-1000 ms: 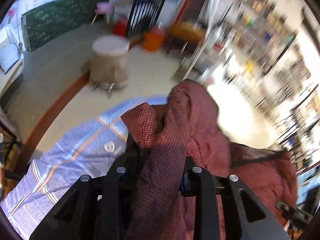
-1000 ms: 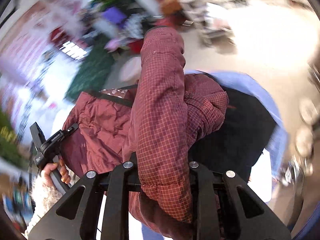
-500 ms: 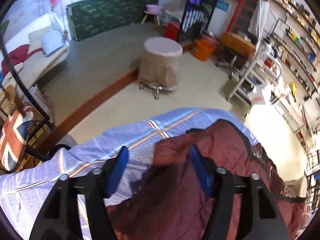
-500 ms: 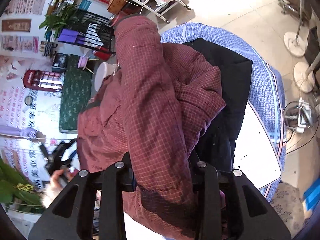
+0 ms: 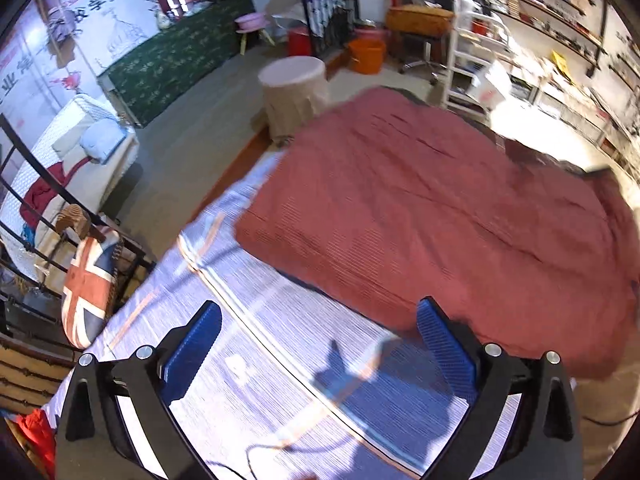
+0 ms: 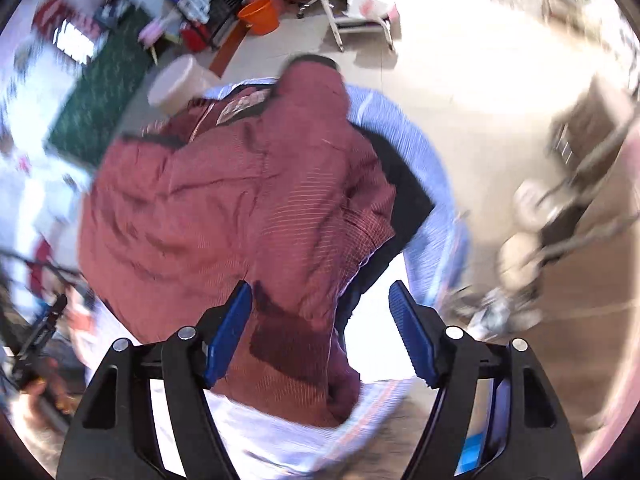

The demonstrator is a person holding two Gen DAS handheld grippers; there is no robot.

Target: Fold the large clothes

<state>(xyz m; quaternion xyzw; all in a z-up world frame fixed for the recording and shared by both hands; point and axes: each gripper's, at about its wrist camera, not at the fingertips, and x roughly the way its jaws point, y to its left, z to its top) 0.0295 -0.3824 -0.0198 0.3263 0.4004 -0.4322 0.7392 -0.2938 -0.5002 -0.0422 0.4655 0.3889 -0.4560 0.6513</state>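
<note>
Left wrist view: left gripper (image 5: 318,336) hung over the striped blue sheet (image 5: 248,364) with jaws spread wide, nothing between the pads. Maroon checked jacket (image 5: 432,216) lay spread on the sheet ahead and to the right, its near hem just beside the right-hand pad, not gripped. Near-left corner of the jacket sat inboard of the sheet's left edge, with a bare strip of sheet between them. Past that edge were a dark metal rail (image 5: 60,232) and a Union Jack cushion (image 5: 88,284), near; floor and a round covered stool (image 5: 294,96) beyond the far end.

Right wrist view: right gripper (image 6: 320,332) also had jaws wide apart and held nothing. A sleeve or hem of the jacket (image 6: 240,208) ran up between the pads without either one closing on it. A black garment (image 6: 400,192) showed under the jacket on the right. Frame was motion-blurred, so fine seams could not be read.

Judgement: the step looked like a release before a re-grip for the next fold. To do it well, pick matching points on one edge, pinch only the top layer, avoid catching the black garment, lift level and lay over flat. Open room looked better toward the floor side on the right; the left side seemed tight by the rail.
</note>
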